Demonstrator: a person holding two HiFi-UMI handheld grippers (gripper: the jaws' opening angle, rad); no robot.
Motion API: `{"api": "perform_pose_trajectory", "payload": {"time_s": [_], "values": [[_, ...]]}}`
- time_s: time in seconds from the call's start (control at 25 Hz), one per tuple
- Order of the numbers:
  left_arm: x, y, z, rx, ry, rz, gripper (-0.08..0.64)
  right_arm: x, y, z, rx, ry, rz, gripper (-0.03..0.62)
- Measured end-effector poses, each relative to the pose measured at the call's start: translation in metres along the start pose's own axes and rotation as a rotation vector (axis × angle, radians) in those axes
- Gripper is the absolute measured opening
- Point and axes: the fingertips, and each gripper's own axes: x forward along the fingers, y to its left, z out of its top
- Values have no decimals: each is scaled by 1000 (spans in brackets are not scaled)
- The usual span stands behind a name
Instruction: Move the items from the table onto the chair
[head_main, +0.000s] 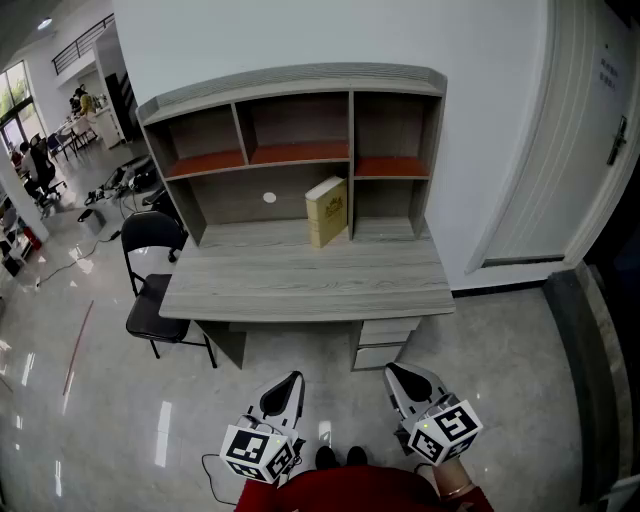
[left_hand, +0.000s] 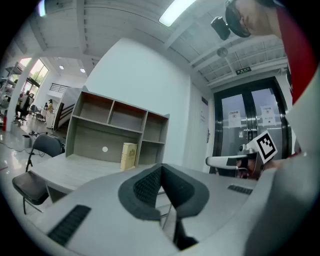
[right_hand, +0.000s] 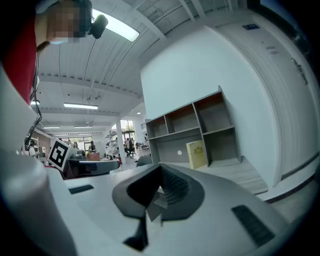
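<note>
Left tongs (head_main: 283, 392) and right tongs (head_main: 405, 384) closed, empty, at lower centre. Box (head_main: 327, 210) upright mid-frame on grey wood table (head_main: 300, 285); black chair (head_main: 150, 318) at its left on glossy floor (head_main: 80, 400).

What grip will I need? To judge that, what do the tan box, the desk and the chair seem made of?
Tan box: likely cardboard or a book cover, matte pale yellow with a printed emblem.
Desk: probably laminated board, matte grey with wood-grain streaks.
Chair: thin black tubes, probably painted metal; black padded seat, fabric or vinyl, unclear.
</note>
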Motion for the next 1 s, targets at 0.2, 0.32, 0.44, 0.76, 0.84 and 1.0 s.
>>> {"api": "perform_pose_trajectory", "payload": {"time_s": [0.2,0.32,0.44,0.76,0.84,1.0], "values": [[2,-3,-3,-5,14,-3,8,1,0,-1,8,2,5,11],[5,-7,-4,0,23,-16,8,0,-3,0,7,1,6,11],[11,-11,-5,1,28,-21,8,-2,-9,0,11,2,3,11],[22,-10,-9,-29,38,5,8,-2,-26,-14,65,44,10,12],[26,-3,-9,-19,46,36,8,1,-29,-17,84,55,23,12],[43,19,-1,7,50,72,8,16,-38,-18,61,76,39,12]]}}
